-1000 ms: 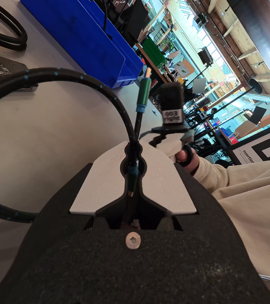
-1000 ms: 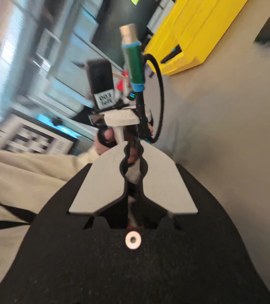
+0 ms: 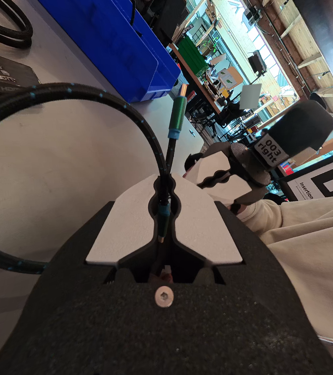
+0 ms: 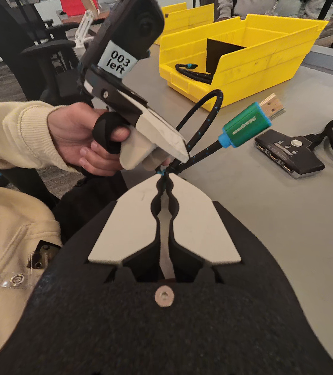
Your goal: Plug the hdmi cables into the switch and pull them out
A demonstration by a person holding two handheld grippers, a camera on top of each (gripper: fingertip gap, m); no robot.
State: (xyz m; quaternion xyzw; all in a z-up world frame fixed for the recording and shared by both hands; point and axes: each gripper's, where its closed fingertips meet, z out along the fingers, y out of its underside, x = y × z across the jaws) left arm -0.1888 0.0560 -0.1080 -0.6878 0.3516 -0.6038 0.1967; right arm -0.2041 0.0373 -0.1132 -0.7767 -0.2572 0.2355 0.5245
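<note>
yellow bin, upper right: coiled black cable inside | blue bin: contents unseen | left tool clamps hdmi cable | right tool closed, grip unclear

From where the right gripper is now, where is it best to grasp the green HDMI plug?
Probably the flat green housing, above its blue collar. Approach from the cable end, one finger on each broad face, leaving the metal tip free for the switch.

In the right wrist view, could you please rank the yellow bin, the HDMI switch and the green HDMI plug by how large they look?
1. yellow bin, clearly largest.
2. and 3. HDMI switch and green HDMI plug look alike; the plug is held up nearer the camera, so I will not rank them.
</note>
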